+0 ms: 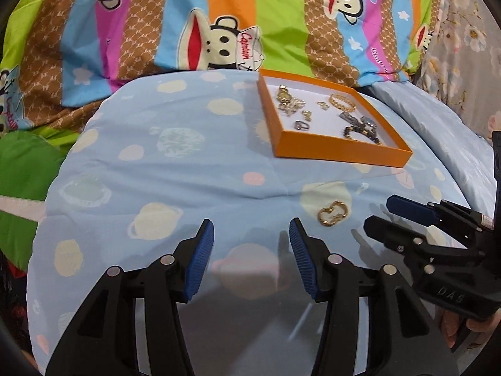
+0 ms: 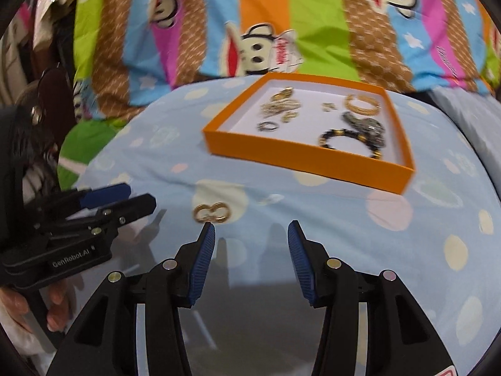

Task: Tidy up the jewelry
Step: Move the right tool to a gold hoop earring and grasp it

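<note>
We see gold double-loop brooch [image 2: 211, 213] on blue bed cover [image 1: 188, 188], orange tray [image 2: 300, 156] w/ assorted jewelry, both grippers' fingers wide, holding nothing: left gripper [image 1: 251, 235], right gripper [image 2: 251, 235]

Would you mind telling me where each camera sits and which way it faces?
Left wrist: on the left hand-held gripper, facing the orange tray; the right hand-held gripper shows at right.
Right wrist: on the right gripper, facing the tray; the left gripper and fingers show at left.
Shared: tray, gold brooch on the blue quilt.
</note>
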`<state>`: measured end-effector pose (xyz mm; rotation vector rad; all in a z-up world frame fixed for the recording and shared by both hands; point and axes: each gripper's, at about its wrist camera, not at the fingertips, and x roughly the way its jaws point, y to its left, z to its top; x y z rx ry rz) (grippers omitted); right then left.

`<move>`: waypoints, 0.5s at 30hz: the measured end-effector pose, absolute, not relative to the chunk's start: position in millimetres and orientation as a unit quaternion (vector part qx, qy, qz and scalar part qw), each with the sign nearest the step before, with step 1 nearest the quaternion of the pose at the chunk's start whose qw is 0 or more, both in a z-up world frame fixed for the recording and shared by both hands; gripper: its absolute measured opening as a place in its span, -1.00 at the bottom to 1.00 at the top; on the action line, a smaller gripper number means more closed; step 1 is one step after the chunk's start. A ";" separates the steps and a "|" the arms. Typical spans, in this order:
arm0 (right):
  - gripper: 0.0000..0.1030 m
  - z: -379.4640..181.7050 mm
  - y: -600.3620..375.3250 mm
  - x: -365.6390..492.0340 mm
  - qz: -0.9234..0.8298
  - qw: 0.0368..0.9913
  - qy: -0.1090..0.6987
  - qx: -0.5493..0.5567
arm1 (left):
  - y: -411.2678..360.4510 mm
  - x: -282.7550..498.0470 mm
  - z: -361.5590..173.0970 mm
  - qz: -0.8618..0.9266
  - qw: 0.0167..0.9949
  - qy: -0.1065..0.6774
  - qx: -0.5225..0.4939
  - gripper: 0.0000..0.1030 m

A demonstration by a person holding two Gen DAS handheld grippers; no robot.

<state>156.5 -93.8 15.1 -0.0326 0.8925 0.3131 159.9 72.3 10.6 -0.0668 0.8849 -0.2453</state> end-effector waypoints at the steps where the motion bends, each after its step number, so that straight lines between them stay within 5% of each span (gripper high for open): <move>1: -0.10 13.8 -88.3 159.0 0.155 0.887 0.433 -0.028 | 76.2 160.0 9.5 -0.117 0.894 0.431 -0.038 -0.06; 12: -0.67 6.4 -72.4 185.3 0.176 0.873 0.452 -0.045 | 84.7 161.2 7.9 -0.119 0.890 0.438 -0.046 -0.06; 15: -0.67 8.5 -76.2 183.1 0.175 0.876 0.448 -0.030 | 82.6 161.2 7.3 -0.125 0.889 0.439 -0.043 -0.05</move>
